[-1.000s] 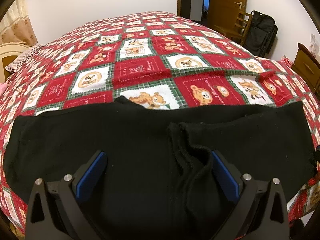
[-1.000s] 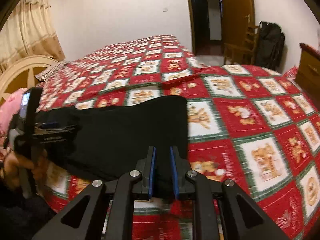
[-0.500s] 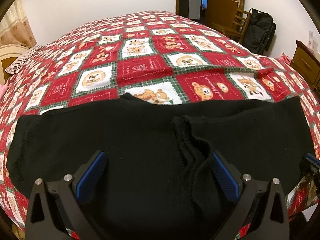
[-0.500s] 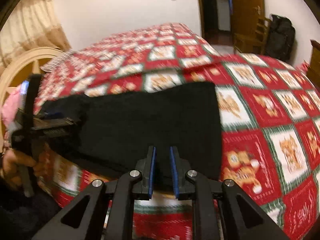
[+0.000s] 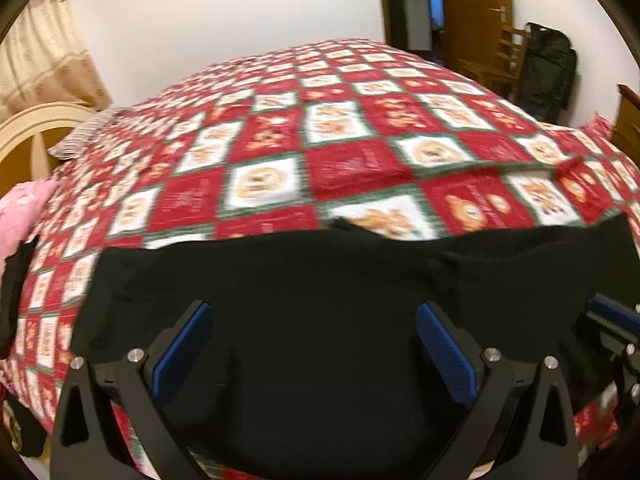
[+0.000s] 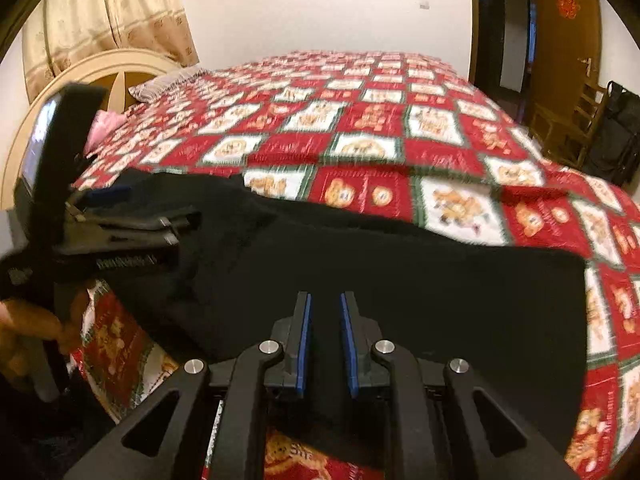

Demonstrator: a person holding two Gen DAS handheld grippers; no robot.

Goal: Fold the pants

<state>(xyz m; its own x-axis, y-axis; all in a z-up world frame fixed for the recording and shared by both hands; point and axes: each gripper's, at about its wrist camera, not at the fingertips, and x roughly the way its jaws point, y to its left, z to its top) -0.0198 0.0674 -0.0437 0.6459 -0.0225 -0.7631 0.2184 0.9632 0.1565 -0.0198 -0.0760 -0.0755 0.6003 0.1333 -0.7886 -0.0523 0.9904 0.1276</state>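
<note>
Right wrist view: right claw (image 6: 325, 342) clenched on black pants (image 6: 400, 280), left claw (image 5: 312, 354) released, over patchwork bedspread (image 6: 360, 120).

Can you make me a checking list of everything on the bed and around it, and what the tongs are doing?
Surface: bed with a red teddy-bear quilt.
Job's things: black pants spread along the near edge.
Clutter: pink pillow, striped pillow.
Tongs: left tongs wide open over the pants; right tongs nearly shut, apparently pinching the pants' edge.
Cables: nothing seen.
Surroundings: headboard, curtain, wooden door, chair, black bag.
</note>
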